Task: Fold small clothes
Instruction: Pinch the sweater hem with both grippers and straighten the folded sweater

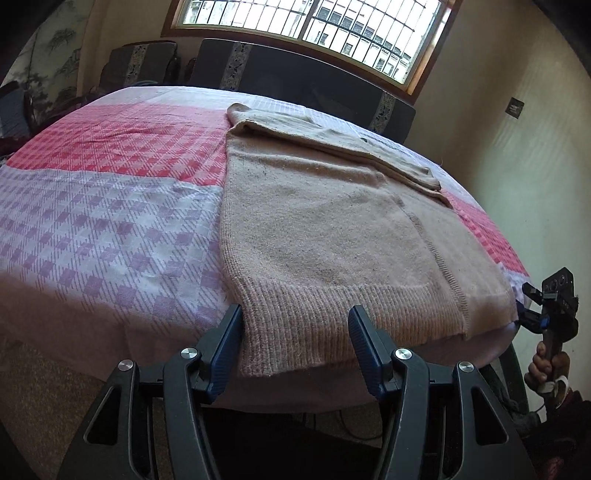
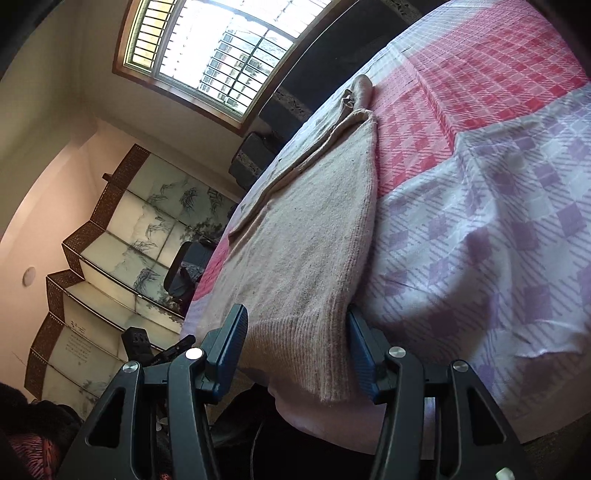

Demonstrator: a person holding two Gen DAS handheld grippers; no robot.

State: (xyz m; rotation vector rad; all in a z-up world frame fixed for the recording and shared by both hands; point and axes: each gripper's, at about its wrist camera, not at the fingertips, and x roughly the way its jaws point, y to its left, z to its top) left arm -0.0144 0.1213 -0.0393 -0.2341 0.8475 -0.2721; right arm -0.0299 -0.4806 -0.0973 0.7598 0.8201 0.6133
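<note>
Sweater (image 1: 332, 229): soft, floppy knit, flat on bed (image 1: 110, 221), ribbed hem (image 1: 303, 325) at near edge. Left claw (image 1: 295, 343) wide open around one hem corner; right claw (image 2: 297, 350) wide open around other. Best pinched at both corners, likely light.

I see the sweater (image 1: 325, 229) lying flat on the bed cover (image 1: 110, 229), its ribbed hem at the near edge of the bed and a folded-over sleeve across its far end, toward the window (image 1: 314, 26). My left gripper (image 1: 295, 332) sits at the hem's left corner with a finger on each side of it, and my right gripper (image 2: 297, 332) straddles the hem's right corner likewise. A folding screen (image 2: 122, 258) stands beyond the bed's left side.
</note>
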